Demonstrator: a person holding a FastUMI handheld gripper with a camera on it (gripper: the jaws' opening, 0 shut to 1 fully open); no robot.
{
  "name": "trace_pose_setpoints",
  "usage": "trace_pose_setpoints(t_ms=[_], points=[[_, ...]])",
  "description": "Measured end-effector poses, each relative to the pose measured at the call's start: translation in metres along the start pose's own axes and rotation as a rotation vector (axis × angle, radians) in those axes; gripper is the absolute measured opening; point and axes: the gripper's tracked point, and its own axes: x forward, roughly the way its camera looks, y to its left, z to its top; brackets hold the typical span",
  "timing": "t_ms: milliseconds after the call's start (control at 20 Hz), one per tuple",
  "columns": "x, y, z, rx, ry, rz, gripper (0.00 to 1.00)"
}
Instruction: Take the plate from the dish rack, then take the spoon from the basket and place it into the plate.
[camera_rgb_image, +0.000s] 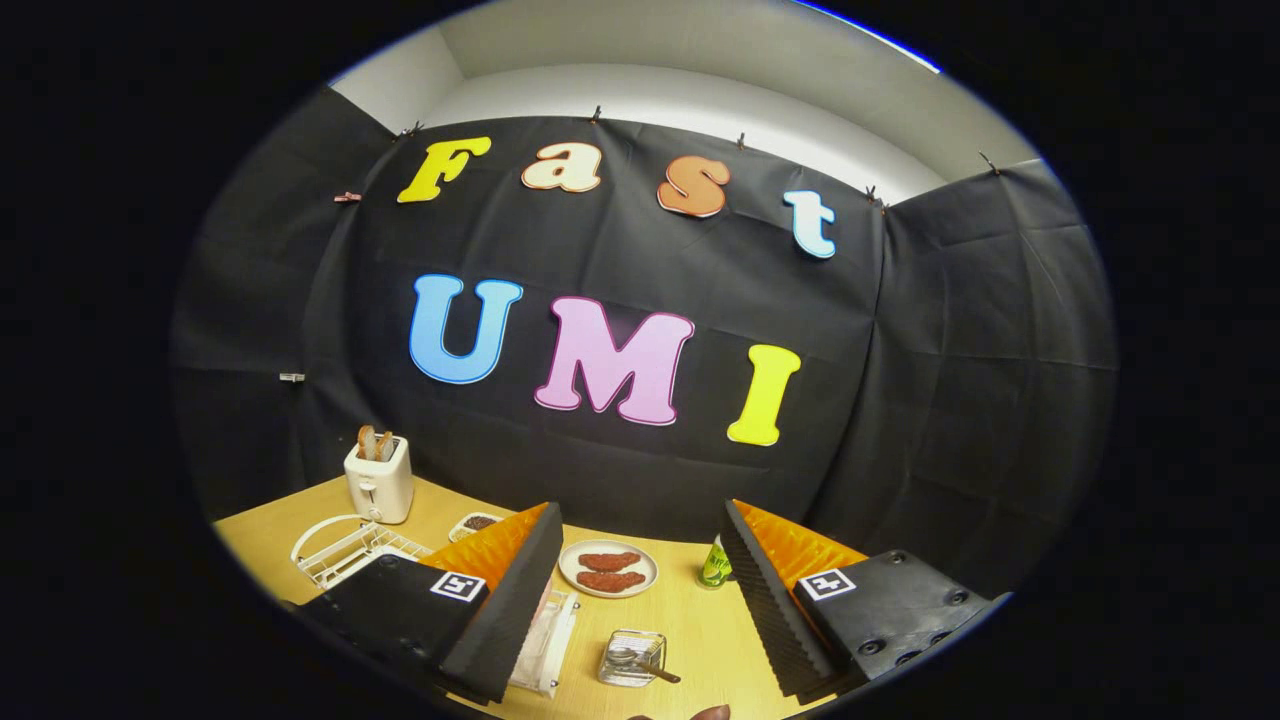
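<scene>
Looking forward along the gripper (635, 600), its two fingers stand wide apart with nothing between them, raised above a wooden table (700, 630); they press on no object. Between the fingers and low down sits a small clear square basket (632, 657) on the tabletop, with a spoon (645, 665) lying in it, its handle poking out over the rim toward the right finger; a dark rounded shape just below it cannot be made out. Beyond the basket, still between the fingers, rests a round pale plate (608, 568) carrying two brownish flat pieces of food (608, 571); whether this is the task's plate I cannot tell. Beside the left finger lies a clear plastic packet (545, 640), partly hidden by that finger; beyond the left finger stands a white wire dish rack (345, 550), a small dish (475, 524) with dark contents, and a white toaster (379, 482) with toast in its slots; just inside the right finger stands a green can (716, 565).
</scene>
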Motion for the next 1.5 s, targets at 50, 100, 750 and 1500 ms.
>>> trace_pose_setpoints(t_ms=[50, 100, 750, 1500], points=[[0.002, 0.004, -0.005, 0.014, 0.027, 0.011, 0.97], [0.006, 0.011, -0.014, 0.03, 0.068, 0.027, 0.97], [0.063, 0.093, -0.181, 0.236, 0.785, 0.117, 0.89], [0.083, 0.102, -0.266, 0.156, 1.072, -0.101, 0.31]])
